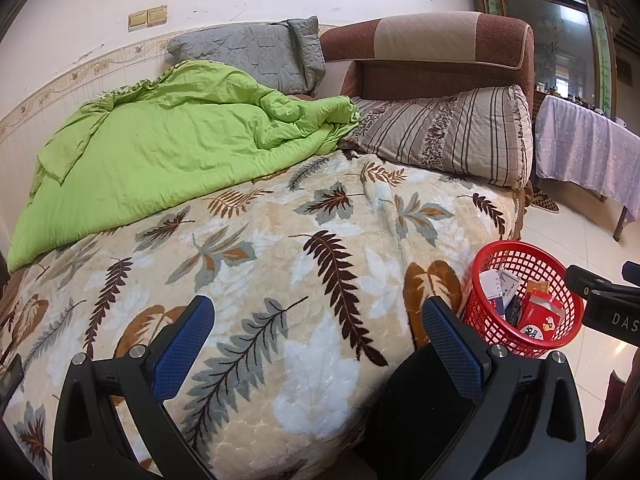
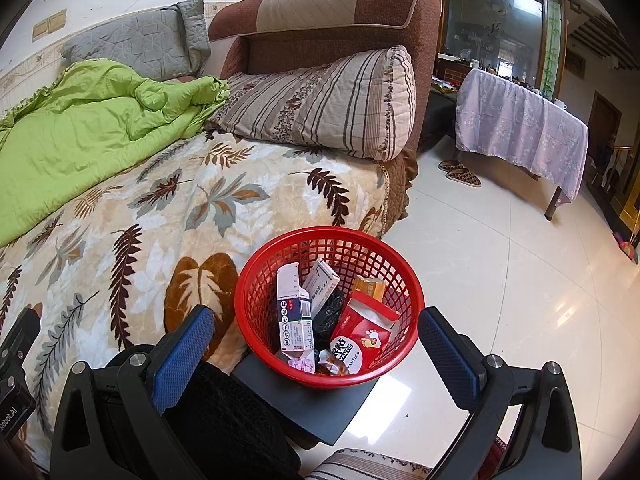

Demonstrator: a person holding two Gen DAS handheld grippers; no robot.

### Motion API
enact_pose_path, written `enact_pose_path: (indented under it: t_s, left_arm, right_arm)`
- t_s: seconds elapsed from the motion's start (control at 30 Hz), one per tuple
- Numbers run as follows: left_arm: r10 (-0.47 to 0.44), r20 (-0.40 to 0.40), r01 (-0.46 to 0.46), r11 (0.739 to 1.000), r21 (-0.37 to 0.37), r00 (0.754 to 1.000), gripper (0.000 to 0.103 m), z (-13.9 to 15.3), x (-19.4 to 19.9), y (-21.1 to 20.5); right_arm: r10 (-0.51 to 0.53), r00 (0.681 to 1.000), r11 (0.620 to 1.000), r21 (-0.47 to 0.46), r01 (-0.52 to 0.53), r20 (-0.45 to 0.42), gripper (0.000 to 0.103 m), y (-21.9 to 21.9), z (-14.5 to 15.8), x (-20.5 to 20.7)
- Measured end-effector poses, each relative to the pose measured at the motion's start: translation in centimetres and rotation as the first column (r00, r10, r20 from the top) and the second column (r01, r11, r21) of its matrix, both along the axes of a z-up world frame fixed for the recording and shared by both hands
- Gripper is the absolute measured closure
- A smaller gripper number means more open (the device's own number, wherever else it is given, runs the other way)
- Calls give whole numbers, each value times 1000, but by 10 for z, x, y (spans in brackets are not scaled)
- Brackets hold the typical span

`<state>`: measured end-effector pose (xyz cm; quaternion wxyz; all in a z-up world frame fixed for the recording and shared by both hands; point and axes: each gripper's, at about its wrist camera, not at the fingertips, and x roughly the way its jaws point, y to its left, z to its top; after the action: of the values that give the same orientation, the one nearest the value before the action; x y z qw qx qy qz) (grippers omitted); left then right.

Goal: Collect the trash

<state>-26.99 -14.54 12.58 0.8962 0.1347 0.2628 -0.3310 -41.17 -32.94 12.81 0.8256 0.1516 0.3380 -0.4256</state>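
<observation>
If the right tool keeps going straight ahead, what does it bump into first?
Most likely the red basket of trash: it sits dead ahead between the open right tool's fingers. Depth is hard to judge, so it may skim the rim.

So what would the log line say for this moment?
stage: trash in red basket | left claw: open, empty, over bed blanket | right claw: open, empty, by basket | bed: no trash visible

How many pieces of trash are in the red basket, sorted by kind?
In the red basket, as far as can be seen:
Cardboard boxes: 2
Red packets: 1
Orange wrappers: 1
Black bags: 1
Pink crumpled scraps: 1
Total: 6
</observation>
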Motion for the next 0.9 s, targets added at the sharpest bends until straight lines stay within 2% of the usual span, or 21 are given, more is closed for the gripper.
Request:
enact_pose_path:
  t_s: [0.9]
  left_arm:
    - [4, 3, -3, 1000, -2, 1000, 0, 1, -3, -1]
  right_arm:
    - [0, 1000, 1000, 0, 0, 1, 0, 1, 0, 0]
